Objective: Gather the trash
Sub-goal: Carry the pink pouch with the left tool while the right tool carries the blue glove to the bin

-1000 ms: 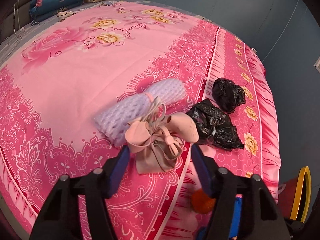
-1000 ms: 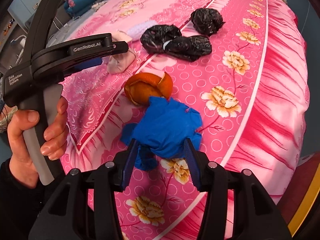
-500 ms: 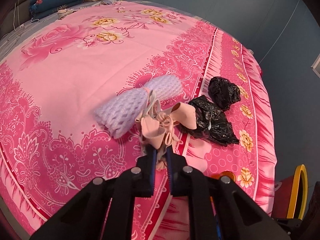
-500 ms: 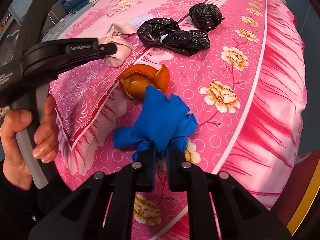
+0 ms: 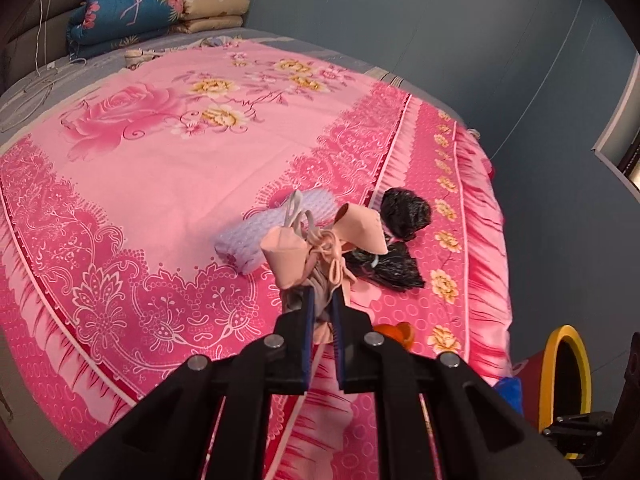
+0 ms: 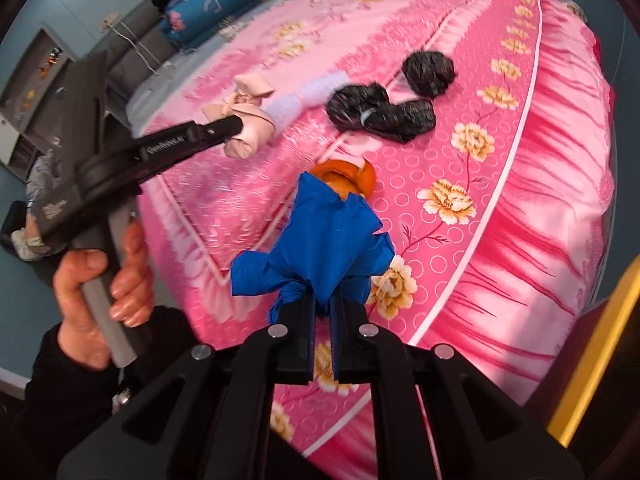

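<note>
Left wrist view: a bed (image 5: 168,168) under a pink floral bedspread (image 5: 120,280) fills the scene, with folded quilts (image 5: 132,16) stacked at its far end. Near the bed's right edge lie a lavender foam-net roll (image 5: 248,248), a tied black plastic bag (image 5: 394,270) and a round black bag (image 5: 406,212) just beyond it. An orange peel (image 5: 396,332) shows beside the claw. The left claw (image 5: 320,312) is clenched on a crumpled beige mask (image 5: 320,252), which is lifted off the bedspread.

Right wrist view: the right claw (image 6: 322,316) is clenched on a blue glove (image 6: 324,240), held above the bedspread near the bed's edge, in front of the orange peel (image 6: 348,174). To its left a hand (image 6: 100,284) grips the left claw's handle; the beige mask (image 6: 250,120) hangs from its tip.
</note>
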Demonstrator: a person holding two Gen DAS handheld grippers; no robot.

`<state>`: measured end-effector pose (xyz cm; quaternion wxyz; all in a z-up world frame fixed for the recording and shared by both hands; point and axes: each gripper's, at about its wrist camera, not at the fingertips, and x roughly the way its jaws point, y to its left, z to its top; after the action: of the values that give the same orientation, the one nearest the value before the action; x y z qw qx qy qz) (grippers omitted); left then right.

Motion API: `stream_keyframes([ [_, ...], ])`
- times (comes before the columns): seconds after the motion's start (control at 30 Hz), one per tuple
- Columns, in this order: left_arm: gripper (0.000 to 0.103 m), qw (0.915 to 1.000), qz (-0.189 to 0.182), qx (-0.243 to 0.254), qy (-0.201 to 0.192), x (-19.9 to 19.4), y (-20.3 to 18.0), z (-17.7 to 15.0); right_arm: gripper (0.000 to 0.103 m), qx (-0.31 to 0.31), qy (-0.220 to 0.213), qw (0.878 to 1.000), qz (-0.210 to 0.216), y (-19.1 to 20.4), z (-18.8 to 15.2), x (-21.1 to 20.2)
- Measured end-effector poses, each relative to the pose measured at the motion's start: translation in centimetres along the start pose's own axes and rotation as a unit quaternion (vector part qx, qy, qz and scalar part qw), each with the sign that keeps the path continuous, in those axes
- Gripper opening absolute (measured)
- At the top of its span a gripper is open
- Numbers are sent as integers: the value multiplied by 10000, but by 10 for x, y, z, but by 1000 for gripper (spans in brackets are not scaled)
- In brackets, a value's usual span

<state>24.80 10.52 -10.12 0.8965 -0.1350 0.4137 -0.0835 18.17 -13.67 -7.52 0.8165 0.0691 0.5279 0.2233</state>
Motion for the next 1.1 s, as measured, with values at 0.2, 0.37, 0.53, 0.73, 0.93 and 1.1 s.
stream_keyframes([
  [0.2, 8, 9994, -185, 200, -198, -35, -26, -5, 6, -155, -293, 9994, 117, 7, -13, -53],
  [0.37, 8, 9978, -367, 419, -366, -60, -54, -9, 6, -124, -763, 9970, 48, -1, -23, -102],
  [0.53, 8, 9966, -536, 480, -410, -79, -77, -13, 6, -20, -1280, 9918, -25, -16, -31, -147],
  [0.73, 8, 9944, -662, 705, -427, -94, -110, -19, 6, 150, -1840, 9828, -90, -37, -37, -193],
  [0.93, 8, 9909, -862, 942, -425, -107, -152, -25, 6, 341, -2531, 9666, -234, -63, -48, -248],
  [1.1, 8, 9855, -1254, 1076, -387, -115, -194, -34, 6, 451, -2939, 9537, -450, -85, -59, -283],
])
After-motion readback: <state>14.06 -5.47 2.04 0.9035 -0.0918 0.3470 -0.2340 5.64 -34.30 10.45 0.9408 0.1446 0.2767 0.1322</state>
